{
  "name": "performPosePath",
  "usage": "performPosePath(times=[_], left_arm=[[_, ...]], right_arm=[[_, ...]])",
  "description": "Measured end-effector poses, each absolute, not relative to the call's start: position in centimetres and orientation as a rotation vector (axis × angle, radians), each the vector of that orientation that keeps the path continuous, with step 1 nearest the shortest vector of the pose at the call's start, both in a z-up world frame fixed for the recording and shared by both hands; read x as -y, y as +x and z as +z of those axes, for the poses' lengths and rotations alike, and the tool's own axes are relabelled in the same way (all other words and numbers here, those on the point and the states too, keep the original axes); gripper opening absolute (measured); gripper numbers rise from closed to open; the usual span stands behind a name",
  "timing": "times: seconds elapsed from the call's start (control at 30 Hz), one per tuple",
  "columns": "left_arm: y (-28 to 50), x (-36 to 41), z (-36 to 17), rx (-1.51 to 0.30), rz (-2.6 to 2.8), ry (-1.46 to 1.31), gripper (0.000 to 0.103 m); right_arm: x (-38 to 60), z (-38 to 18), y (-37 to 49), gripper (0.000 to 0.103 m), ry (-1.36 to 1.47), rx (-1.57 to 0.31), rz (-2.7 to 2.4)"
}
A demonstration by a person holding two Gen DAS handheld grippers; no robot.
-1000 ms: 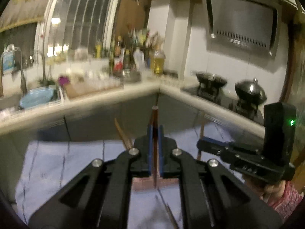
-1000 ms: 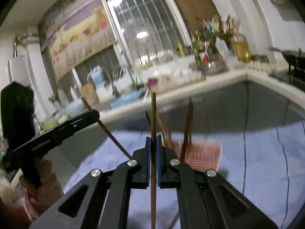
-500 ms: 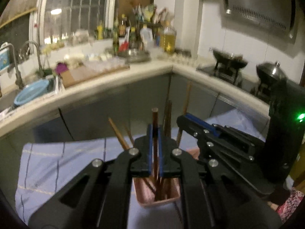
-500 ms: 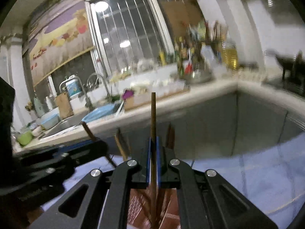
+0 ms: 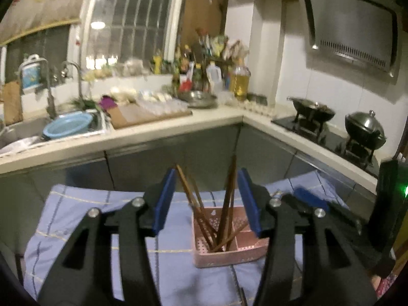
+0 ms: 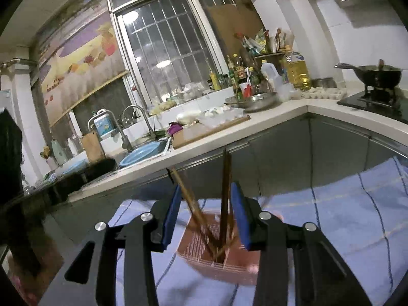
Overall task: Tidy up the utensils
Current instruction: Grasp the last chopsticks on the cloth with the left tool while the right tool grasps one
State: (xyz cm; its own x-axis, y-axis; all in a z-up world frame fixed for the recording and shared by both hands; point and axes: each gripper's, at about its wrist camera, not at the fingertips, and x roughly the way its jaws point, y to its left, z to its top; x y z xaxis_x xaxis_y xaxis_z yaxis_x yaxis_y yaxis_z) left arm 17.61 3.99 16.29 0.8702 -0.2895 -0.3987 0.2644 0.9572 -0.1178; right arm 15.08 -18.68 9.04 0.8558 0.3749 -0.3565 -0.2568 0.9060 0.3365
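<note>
Left wrist view: the left gripper (image 5: 207,199) has its blue-padded jaws spreading, pads clear of the brown wooden chopsticks (image 5: 227,204) seen between them. These stand leaning in the pink perforated plastic holder (image 5: 216,256) on the blue checked cloth (image 5: 76,219), just beyond the fingertips.

Right wrist view: the right gripper (image 6: 206,214) is also opening, gripping nothing; the chopsticks (image 6: 225,191) lean in the holder (image 6: 193,244) between its pads.

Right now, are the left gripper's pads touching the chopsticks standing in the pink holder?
Apart. In the left wrist view the left gripper is opening; its blue pads stand clear of the chopsticks in the pink holder.
</note>
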Motion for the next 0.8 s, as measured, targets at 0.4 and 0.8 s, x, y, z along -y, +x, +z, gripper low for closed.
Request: performPosePath(times=[0.4,0.8], left_arm=[[8.4,-5.3,5.5,-0.603,-0.389,-0.057,0.049],[7.0,-2.5,-4.5,-0.868,-0.402,-0.004,0.049]], right_arm=[[15.2,-7.5,6.1,0.032,0.129,-0.896,0.311],[12.4,-9.2,4.9,0.019,0.017,-0.898,0.268]])
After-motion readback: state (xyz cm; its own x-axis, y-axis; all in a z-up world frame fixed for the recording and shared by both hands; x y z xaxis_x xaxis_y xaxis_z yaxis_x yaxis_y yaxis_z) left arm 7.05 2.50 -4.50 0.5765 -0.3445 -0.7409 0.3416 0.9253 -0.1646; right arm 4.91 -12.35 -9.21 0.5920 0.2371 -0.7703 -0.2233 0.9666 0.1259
